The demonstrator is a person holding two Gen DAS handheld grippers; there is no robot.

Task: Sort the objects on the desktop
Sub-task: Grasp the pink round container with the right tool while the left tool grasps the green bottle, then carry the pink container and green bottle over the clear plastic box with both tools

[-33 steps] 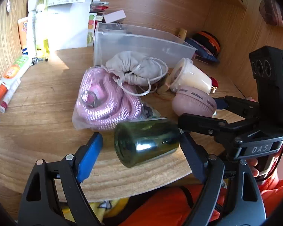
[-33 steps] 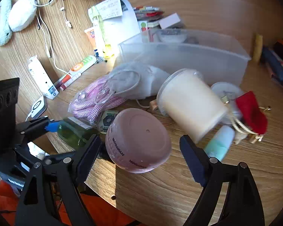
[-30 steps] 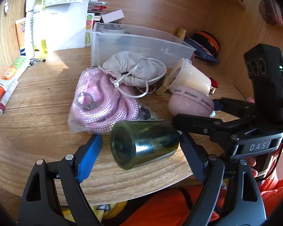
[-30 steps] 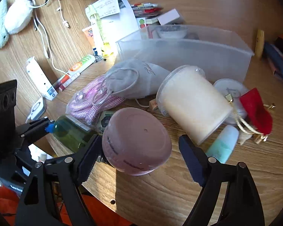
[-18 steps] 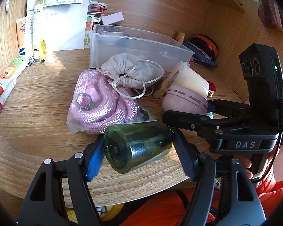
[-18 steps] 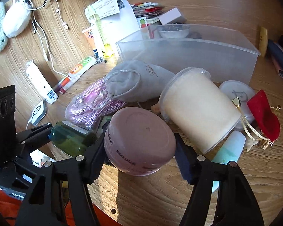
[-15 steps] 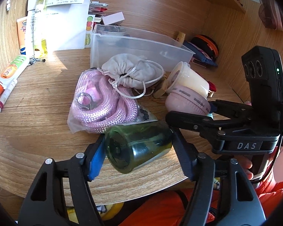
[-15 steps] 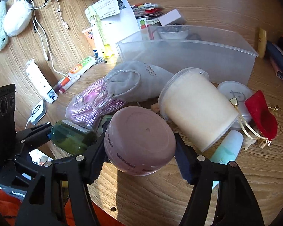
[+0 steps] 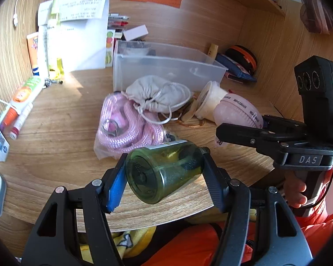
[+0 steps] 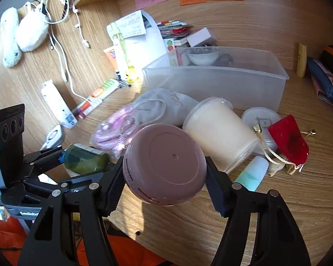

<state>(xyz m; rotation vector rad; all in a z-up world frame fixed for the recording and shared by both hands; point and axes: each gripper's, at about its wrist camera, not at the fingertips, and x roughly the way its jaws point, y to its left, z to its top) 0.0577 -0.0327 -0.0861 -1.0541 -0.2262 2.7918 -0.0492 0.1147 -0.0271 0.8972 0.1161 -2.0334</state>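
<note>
My left gripper (image 9: 163,173) is shut on a green glass bottle (image 9: 164,173), which hangs on its side a little above the desk's front edge. To its right, my right gripper (image 10: 165,169) is shut on a round pink jar (image 10: 165,166), also off the wood. The same pink jar (image 9: 238,112) and the right gripper's fingers (image 9: 242,134) show in the left wrist view; the green bottle (image 10: 84,158) shows in the right wrist view. A clear plastic bin (image 10: 222,82) stands behind, with a small bowl inside.
On the desk lie a pink rope in a bag (image 9: 126,126), a grey drawstring pouch (image 9: 155,93), a cream candle jar (image 10: 219,133), a red pouch (image 10: 288,141) and a teal tube (image 10: 252,174). Tubes and papers (image 9: 77,42) sit at the left wall.
Both grippers closed from wide onto their objects, the left on the green bottle, the right on the pink jar. Both objects have since lifted slightly off the desk.
</note>
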